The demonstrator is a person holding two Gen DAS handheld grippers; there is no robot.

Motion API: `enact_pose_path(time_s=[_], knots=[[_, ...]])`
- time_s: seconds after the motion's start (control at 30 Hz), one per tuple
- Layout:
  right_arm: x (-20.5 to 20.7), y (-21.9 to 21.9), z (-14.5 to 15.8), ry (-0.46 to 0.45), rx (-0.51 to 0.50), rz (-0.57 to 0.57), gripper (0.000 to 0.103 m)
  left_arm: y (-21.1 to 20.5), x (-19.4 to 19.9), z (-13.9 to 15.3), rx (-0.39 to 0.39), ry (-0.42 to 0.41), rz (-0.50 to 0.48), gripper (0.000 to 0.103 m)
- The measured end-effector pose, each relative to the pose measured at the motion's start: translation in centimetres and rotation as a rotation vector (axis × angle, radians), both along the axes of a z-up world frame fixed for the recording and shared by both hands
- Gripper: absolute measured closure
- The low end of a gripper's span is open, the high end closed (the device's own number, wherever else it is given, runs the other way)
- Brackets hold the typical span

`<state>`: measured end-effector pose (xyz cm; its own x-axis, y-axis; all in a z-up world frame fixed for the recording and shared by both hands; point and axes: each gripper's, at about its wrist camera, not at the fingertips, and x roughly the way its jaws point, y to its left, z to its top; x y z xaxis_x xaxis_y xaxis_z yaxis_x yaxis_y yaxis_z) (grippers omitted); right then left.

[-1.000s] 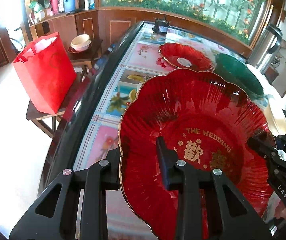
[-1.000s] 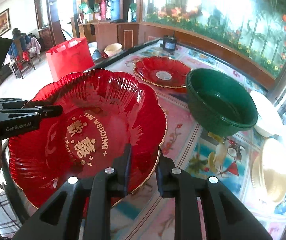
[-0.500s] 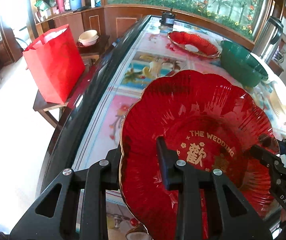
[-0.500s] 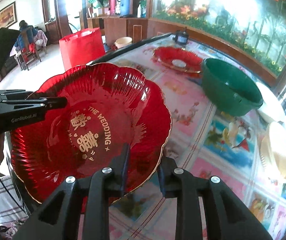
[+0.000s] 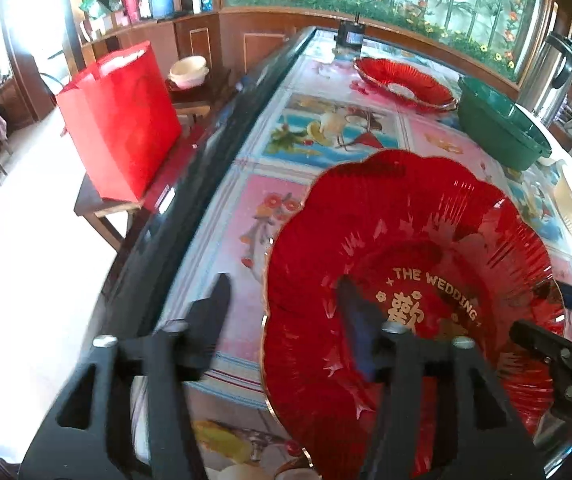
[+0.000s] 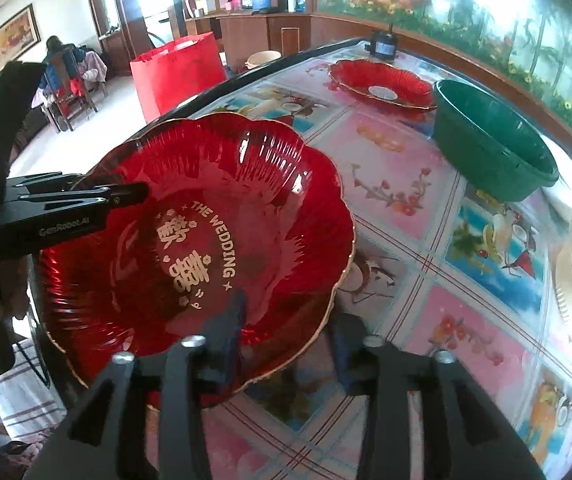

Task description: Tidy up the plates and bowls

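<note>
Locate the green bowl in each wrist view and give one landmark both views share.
Left wrist view: the green bowl sits upper right on the table, just right of the far red plate.
Right wrist view: the green bowl sits upper right, again just right of the far red plate.
Shared landmark: the red gift bag beyond the table's dark edge.

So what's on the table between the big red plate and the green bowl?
Nothing. In the right wrist view, only bare flowery tablecloth lies between the big red plate and the green bowl.
</note>
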<state>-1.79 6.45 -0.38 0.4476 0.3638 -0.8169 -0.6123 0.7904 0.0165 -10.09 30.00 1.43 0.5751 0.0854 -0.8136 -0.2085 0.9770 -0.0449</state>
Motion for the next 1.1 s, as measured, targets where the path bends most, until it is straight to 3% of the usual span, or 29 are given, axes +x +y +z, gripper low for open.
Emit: enact_pose_path(time_s=[0.27,0.5,0.67,0.9,1.1], knots=[[1.6,-2.9,2.4,0.023,0.114,-0.049,0.039,1.1,0.1,1.8,0.002,-0.020,0.009,0.040],[6.7,-4.1,4.0,0.073,0.229,-0.105,0.037,2.5,2.7,5.2,0.006,-0.052,0.004,0.040],[10.5,-2.8,4.1,0.100,0.252,-0.141,0.036,2.7,5.4,6.8,0.029,-0.072,-0.016,0.040],[15.0,-0.8,2.4,0.195,0.261,-0.138,0.036,2.8,8.9,6.8,0.046,-0.067,-0.047,0.040],[18.5,-2.2,1.4,0.220,0.227,-0.195,0.036,3.7,11.3,6.5,0.048,-0.060,-0.041,0.040]])
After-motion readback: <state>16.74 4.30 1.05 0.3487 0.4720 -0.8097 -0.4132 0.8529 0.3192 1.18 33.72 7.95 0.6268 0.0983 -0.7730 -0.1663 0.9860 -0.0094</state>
